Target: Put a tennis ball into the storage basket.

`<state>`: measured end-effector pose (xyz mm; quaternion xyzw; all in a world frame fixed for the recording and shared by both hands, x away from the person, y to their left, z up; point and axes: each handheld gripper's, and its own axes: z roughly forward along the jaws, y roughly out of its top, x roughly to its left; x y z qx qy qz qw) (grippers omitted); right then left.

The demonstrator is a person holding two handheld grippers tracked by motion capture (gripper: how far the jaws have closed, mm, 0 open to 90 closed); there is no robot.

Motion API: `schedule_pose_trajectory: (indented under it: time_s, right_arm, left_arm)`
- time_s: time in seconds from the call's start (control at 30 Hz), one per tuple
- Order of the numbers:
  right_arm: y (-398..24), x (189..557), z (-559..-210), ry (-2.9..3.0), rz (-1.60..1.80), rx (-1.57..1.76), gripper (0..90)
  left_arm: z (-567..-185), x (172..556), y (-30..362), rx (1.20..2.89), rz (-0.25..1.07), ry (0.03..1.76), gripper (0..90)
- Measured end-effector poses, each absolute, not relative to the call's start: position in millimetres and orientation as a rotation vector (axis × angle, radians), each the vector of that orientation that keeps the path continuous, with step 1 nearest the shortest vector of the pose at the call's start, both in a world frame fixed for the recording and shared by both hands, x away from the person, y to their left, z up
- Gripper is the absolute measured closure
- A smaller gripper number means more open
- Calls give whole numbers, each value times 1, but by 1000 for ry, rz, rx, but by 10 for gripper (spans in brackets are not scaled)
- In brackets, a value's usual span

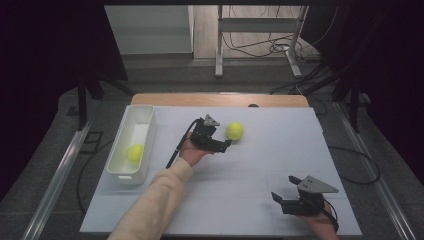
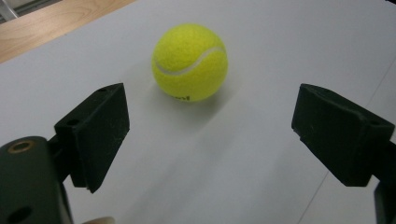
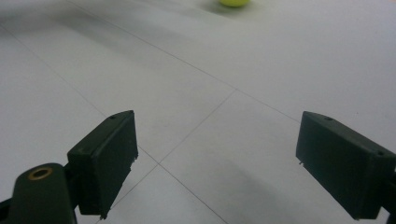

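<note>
High view: two fuzzy yellow-green tennis balls. One ball (image 1: 234,131), with a white curved seam, lies on the white bench (image 1: 250,200) just ahead of the left gripper's (image 1: 225,145) open, empty fingers (image 2: 95,133); the other (image 1: 134,153) sits in the white rectangular plastic bin (image 1: 145,117). The right gripper (image 1: 285,187) is open and empty.
</note>
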<state>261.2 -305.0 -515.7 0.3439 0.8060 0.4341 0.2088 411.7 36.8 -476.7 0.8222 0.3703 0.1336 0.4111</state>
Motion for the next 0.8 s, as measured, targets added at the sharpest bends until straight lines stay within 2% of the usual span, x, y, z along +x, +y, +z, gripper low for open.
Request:
schedule_pose_trajectory:
  time_s: [0.8]
  right_arm:
    - [-306,261,-516,2242,1222,955,132]
  left_arm:
    - [-486,439,18,2083,328,952,118]
